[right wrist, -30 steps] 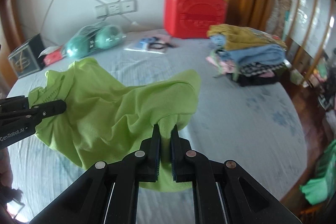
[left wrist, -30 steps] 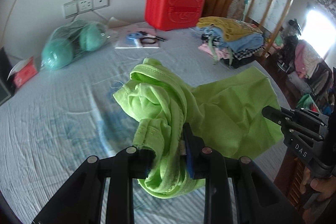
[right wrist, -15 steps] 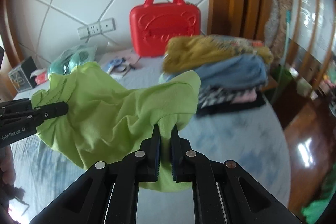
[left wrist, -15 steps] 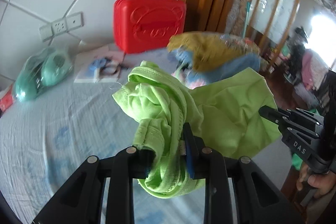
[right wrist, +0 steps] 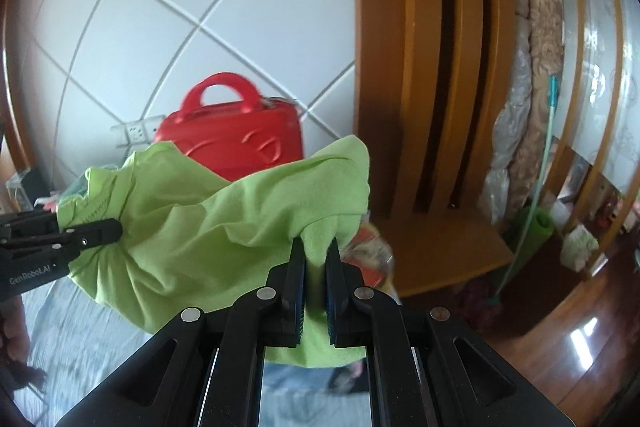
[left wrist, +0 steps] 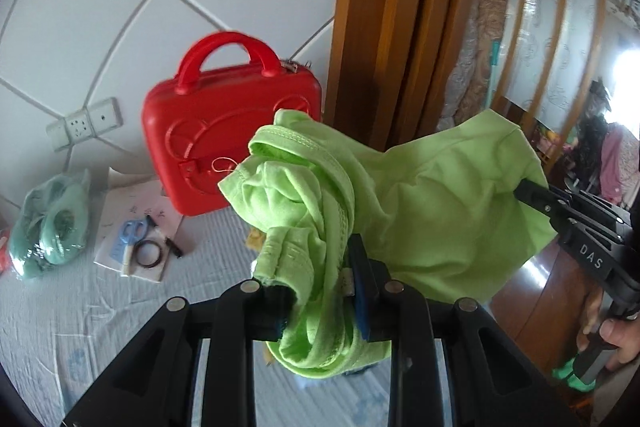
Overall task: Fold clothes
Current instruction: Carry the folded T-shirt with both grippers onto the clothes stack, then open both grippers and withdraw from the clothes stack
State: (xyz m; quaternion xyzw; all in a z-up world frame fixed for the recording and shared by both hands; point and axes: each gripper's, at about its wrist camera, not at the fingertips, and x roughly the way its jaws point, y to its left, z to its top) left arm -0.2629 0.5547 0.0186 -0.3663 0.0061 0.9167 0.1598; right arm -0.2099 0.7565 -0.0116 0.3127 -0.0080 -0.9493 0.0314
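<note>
Both clamped on bunched green shirt (left wrist: 432, 211), held aloft before red case (left wrist: 224, 143); no fold yet.

Red case (left wrist: 224, 139), scissors (left wrist: 130, 233), prob. bagged yarn (left wrist: 52, 223)

I see one lime-green garment (left wrist: 420, 195), a soft knit with a stitched ribbed hem, bunched and crumpled rather than flat. It hangs in the air in front of the red case (left wrist: 208, 131), above the bed, its bunched hem end nearest that case.
</note>
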